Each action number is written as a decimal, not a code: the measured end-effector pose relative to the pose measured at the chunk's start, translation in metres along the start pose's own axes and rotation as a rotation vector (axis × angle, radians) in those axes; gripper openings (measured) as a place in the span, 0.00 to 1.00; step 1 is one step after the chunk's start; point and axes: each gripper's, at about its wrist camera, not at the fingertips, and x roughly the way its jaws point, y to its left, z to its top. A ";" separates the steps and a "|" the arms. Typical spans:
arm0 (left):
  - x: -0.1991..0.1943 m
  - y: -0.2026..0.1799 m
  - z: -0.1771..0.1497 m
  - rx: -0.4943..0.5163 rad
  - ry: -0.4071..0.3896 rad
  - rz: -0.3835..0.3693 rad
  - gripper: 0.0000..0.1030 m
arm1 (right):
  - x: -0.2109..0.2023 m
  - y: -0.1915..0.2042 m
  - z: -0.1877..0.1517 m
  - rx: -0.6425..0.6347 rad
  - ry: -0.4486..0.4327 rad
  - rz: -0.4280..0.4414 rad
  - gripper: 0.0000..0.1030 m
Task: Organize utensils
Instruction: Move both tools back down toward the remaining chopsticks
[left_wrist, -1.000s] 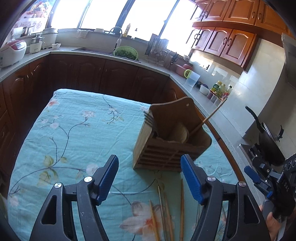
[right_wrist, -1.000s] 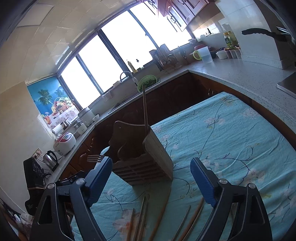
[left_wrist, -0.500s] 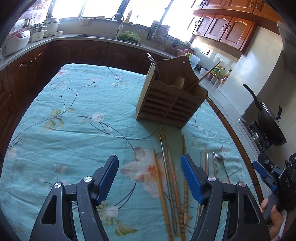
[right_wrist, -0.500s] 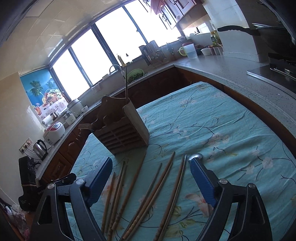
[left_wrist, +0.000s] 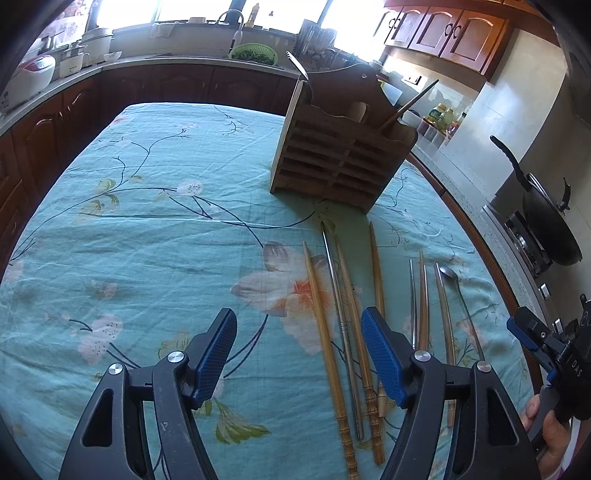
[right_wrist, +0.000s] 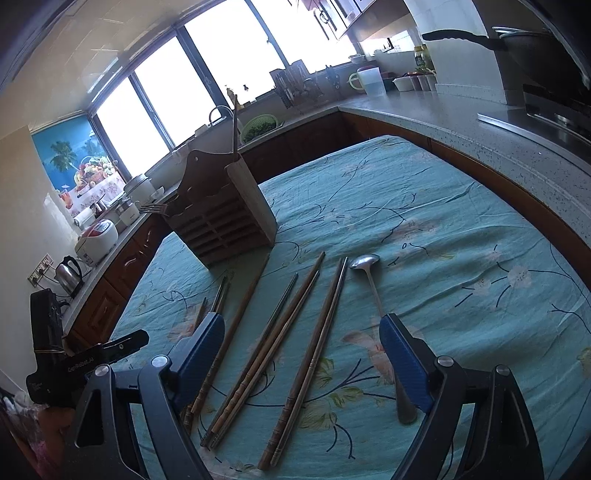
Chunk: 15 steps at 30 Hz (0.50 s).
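Note:
A slatted wooden utensil holder (left_wrist: 340, 155) (right_wrist: 221, 218) stands on the teal floral tablecloth (left_wrist: 155, 229), with a fork and a chopstick sticking out of it. Several wooden and metal chopsticks (left_wrist: 328, 332) (right_wrist: 280, 339) lie side by side in front of it, and a metal spoon (right_wrist: 373, 291) (left_wrist: 461, 295) lies at their right. My left gripper (left_wrist: 299, 354) hovers open above the cloth, the leftmost chopsticks near its right finger. Over the chopsticks my right gripper (right_wrist: 303, 354) is open, and the spoon handle runs under its right finger. Nothing is held.
Dark wood cabinets and a grey counter (right_wrist: 461, 122) wrap around the table. A wok (left_wrist: 546, 221) sits on the stove at the right. A green colander (left_wrist: 253, 51), a rice cooker (right_wrist: 98, 240) and a kettle (right_wrist: 68, 273) stand on the counter. A hand (left_wrist: 546, 432) holds the other gripper.
Both views have tipped downward and pulled back from the holder. The chopsticks and spoon, earlier mostly out of frame, now lie in full view between and beside the fingers. Jaw widths look unchanged.

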 end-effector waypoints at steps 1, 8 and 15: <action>0.002 0.000 0.001 0.002 0.003 0.003 0.67 | 0.000 0.000 0.000 -0.003 0.000 -0.003 0.84; 0.013 -0.004 0.007 0.010 0.021 0.020 0.67 | 0.011 0.007 0.005 -0.027 0.007 -0.025 0.76; 0.026 -0.008 0.014 0.019 0.045 0.027 0.66 | 0.035 0.009 0.010 -0.041 0.067 -0.060 0.43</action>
